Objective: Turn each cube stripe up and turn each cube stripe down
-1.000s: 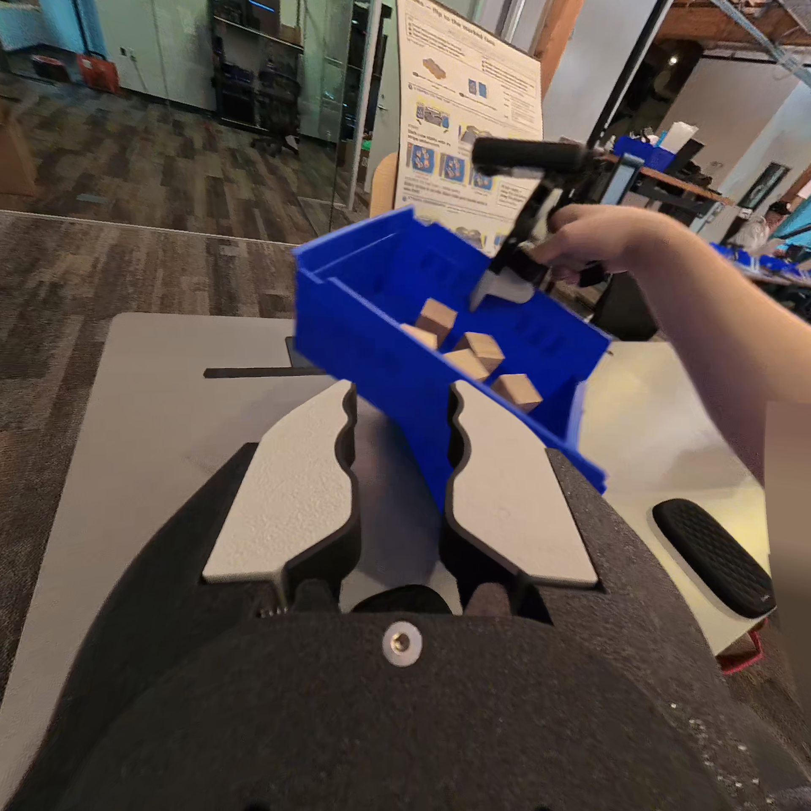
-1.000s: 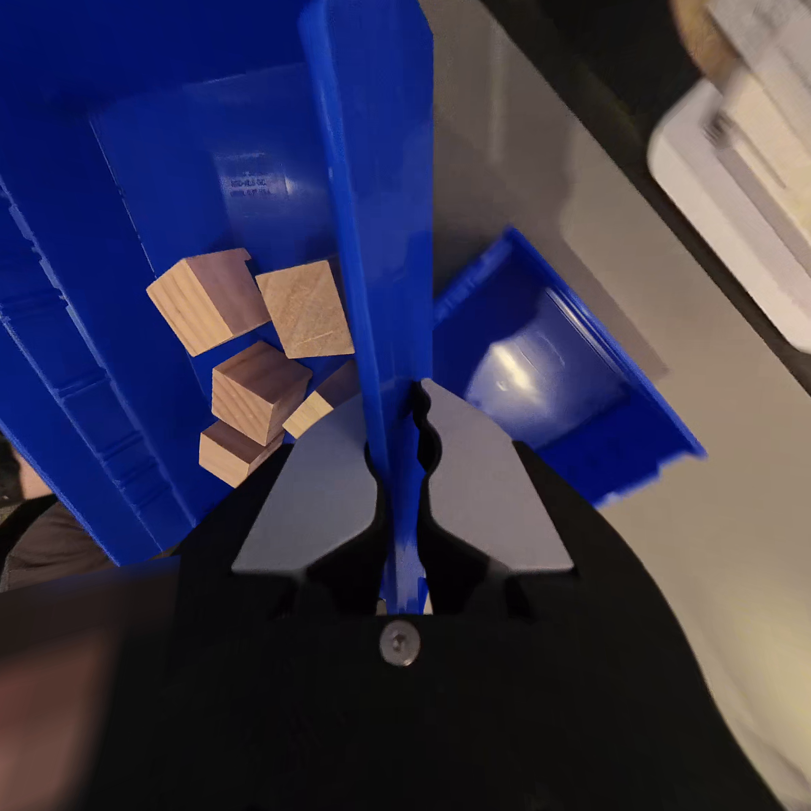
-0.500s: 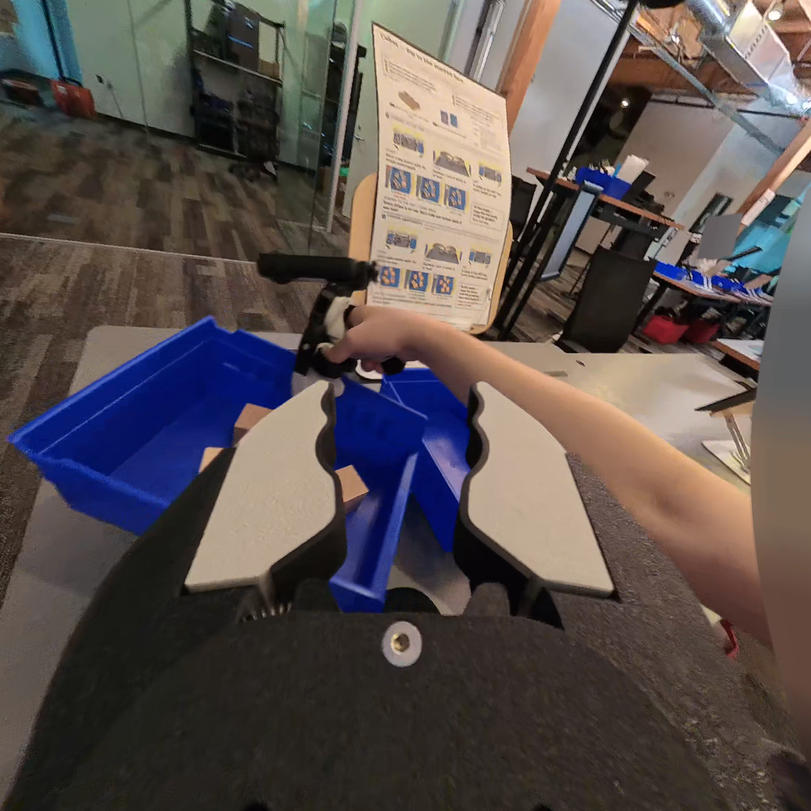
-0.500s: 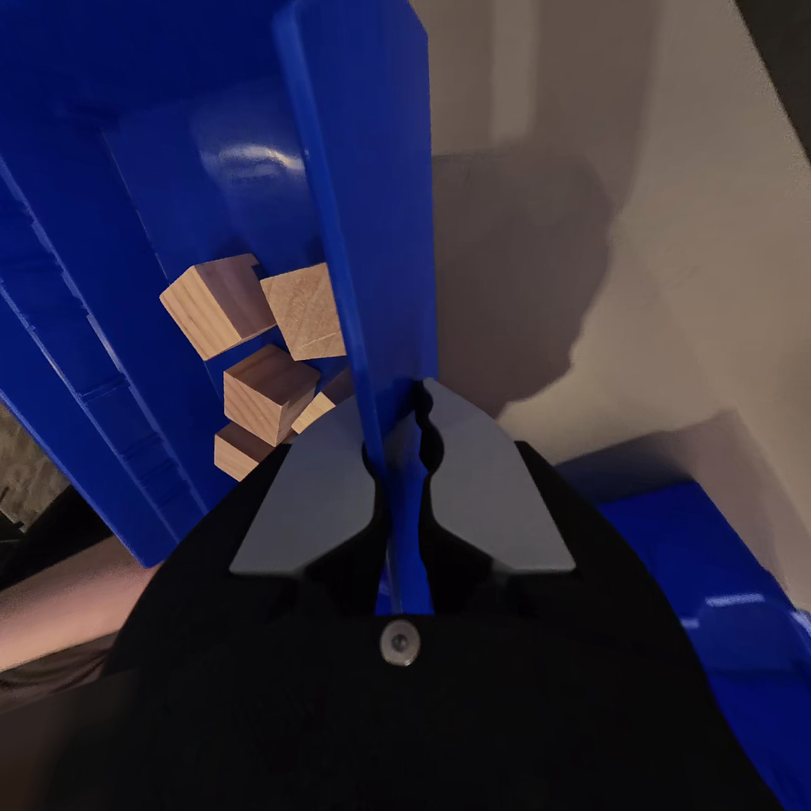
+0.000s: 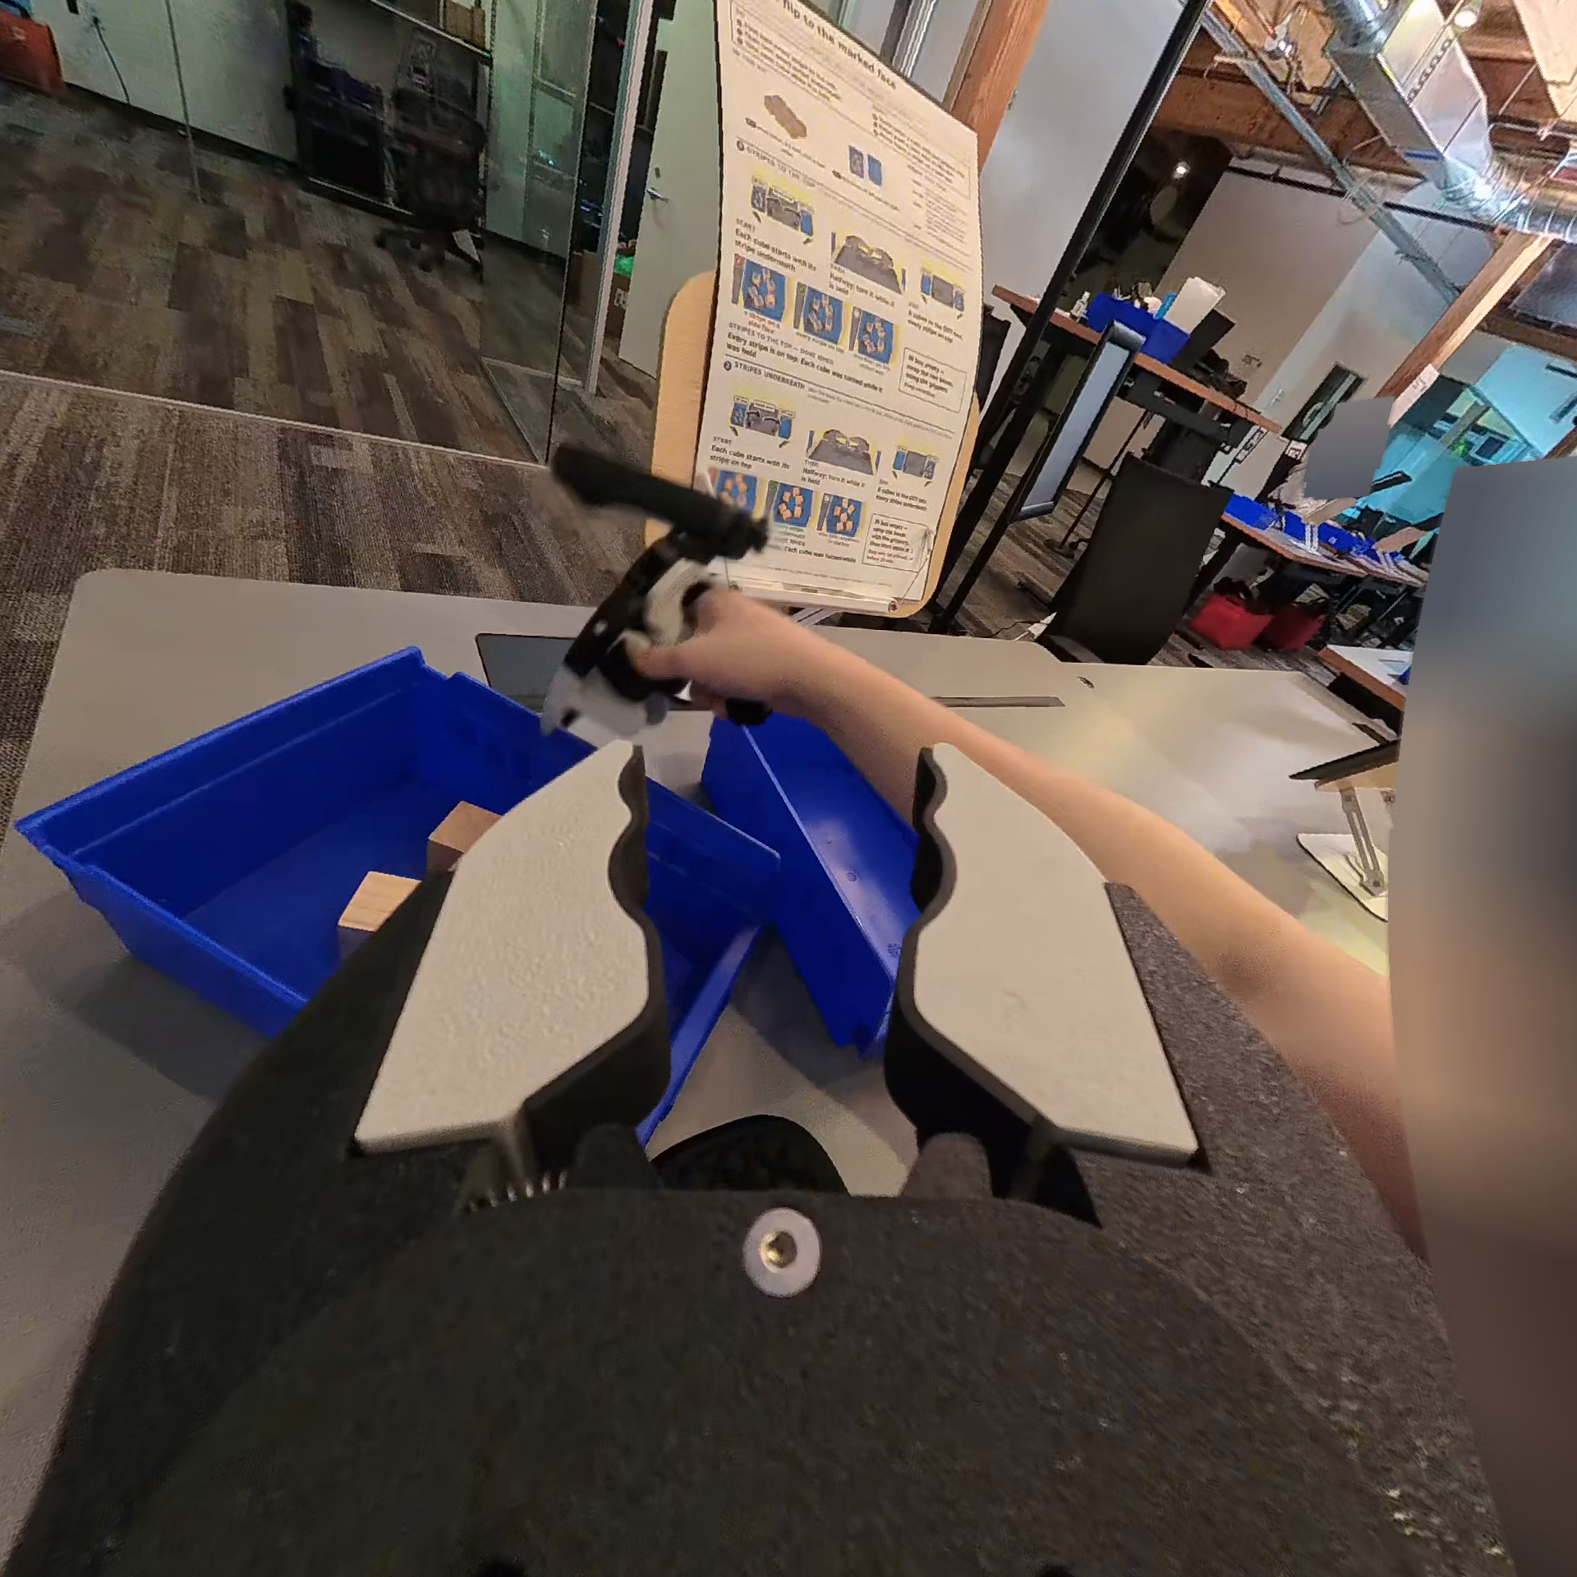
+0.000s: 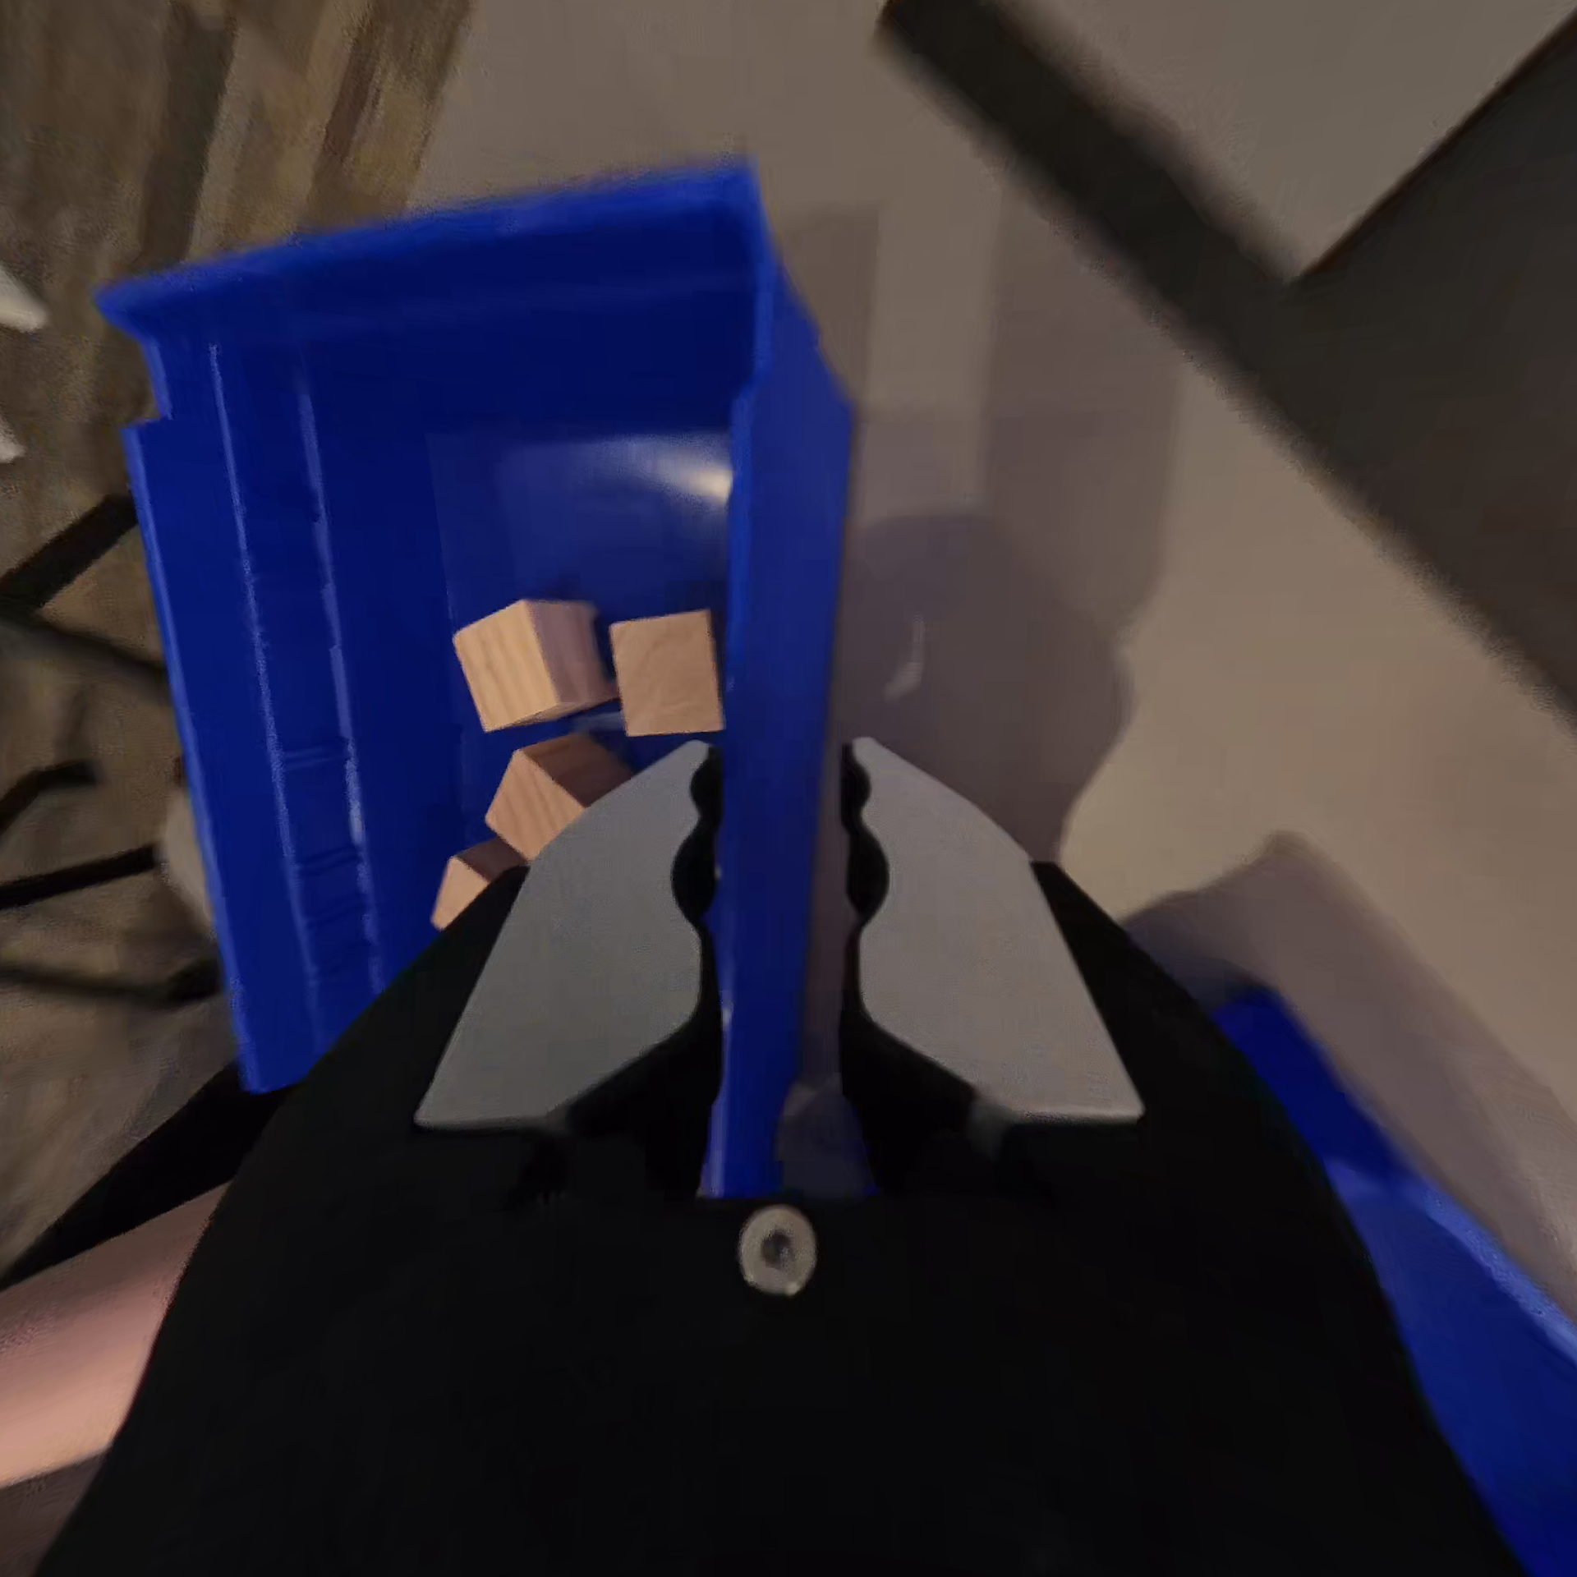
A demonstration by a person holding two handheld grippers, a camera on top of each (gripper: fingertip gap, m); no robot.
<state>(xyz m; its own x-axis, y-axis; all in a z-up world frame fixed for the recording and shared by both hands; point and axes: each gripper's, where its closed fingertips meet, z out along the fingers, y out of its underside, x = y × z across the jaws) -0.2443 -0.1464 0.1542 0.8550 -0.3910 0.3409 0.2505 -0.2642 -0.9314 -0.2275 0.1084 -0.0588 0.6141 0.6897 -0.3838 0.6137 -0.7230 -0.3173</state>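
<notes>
A blue bin [image 5: 171, 930] stands flat on the grey table, left of centre, with several plain wooden cubes [image 5: 461, 840] inside; no stripe shows on them. My left gripper [image 5: 781, 755] is open and empty, held above and in front of the bin. My right gripper [image 5: 589, 708], held by a hand, is at the bin's far wall. In the right wrist view the right gripper [image 6: 778, 749] straddles the bin's side wall [image 6: 768, 853] with its jaws parted and a gap on the right side. The cubes [image 6: 529, 674] lie just left of that wall.
A second blue bin [image 5: 819, 862] stands tilted right of the first, and it also shows in the right wrist view [image 6: 1451, 1195]. An instruction poster board [image 5: 845, 324] stands behind the table [image 5: 213, 614]. A small stand [image 5: 1357, 836] is at the right edge.
The bin, held tilted in the air by my right gripper a second ago, now rests flat on the table. The right jaws have parted from the wall. The left jaws have opened wider.
</notes>
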